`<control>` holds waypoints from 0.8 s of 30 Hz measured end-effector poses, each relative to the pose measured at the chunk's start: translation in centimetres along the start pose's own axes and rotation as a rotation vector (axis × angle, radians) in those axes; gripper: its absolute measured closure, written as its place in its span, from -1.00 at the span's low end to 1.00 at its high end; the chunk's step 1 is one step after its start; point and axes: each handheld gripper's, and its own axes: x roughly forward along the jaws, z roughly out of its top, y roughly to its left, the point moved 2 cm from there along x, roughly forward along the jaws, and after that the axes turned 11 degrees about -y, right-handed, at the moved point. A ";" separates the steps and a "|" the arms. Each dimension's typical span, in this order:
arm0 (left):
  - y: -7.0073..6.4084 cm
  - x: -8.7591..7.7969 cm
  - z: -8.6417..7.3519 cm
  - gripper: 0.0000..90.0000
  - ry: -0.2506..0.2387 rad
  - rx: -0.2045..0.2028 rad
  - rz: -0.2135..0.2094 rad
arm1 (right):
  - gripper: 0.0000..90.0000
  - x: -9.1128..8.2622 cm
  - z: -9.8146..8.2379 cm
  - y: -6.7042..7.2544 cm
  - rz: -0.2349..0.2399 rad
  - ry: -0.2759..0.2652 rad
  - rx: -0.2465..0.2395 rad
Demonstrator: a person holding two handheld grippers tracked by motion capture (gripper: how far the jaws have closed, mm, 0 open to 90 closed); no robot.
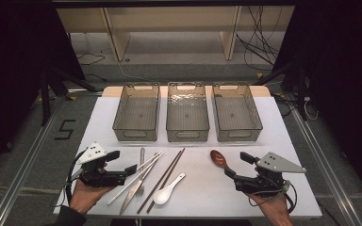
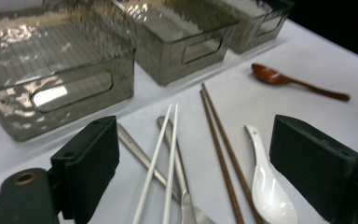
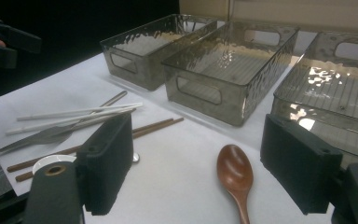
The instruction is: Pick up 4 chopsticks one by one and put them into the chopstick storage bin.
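Note:
Loose cutlery lies on the white table (image 1: 207,197): a pair of white chopsticks (image 1: 152,160) (image 2: 161,154), a pair of brown chopsticks (image 1: 166,175) (image 2: 219,140), a metal knife (image 1: 131,193), a metal fork handle (image 1: 142,153), a white ceramic spoon (image 1: 162,195) (image 2: 268,191) and a brown wooden spoon (image 1: 218,158) (image 3: 234,172). My left gripper (image 1: 122,161) (image 2: 203,161) hovers open just left of the pile, its jaws facing the chopsticks. To the right, my right gripper (image 1: 238,165) (image 3: 205,161) stands open, with the wooden spoon's bowl in front of its jaws, untouched.
Three clear plastic bins stand side by side at the back of the table: left (image 1: 135,134), middle (image 1: 187,135) and right (image 1: 239,134), with nothing in them. Bare table lies between the white spoon and the right gripper. Dark floor and cables surround the table.

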 end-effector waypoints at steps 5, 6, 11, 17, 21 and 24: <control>0.9 0.7 0.4 -0.62 0.090 -0.002 0.022 | -0.41 0.2 0.0 0.1 0.015 0.029 -0.010; 1.2 0.9 0.3 -0.62 0.113 -0.005 0.028 | -0.41 0.3 0.0 0.1 0.016 0.035 -0.013; 2.0 2.0 0.0 -0.57 0.239 0.037 0.050 | -0.41 0.4 -0.1 0.2 0.024 0.048 -0.012; 2.5 3.1 -0.1 -0.50 0.335 0.063 0.059 | -0.41 0.4 -0.1 0.1 0.032 0.055 -0.005; 2.7 3.8 -0.6 -0.43 0.426 0.085 0.042 | -0.41 0.4 -0.1 0.1 0.034 0.059 -0.005; 3.1 4.2 -1.0 -0.36 0.469 0.082 0.044 | -0.41 0.5 -0.1 0.1 0.037 0.063 -0.005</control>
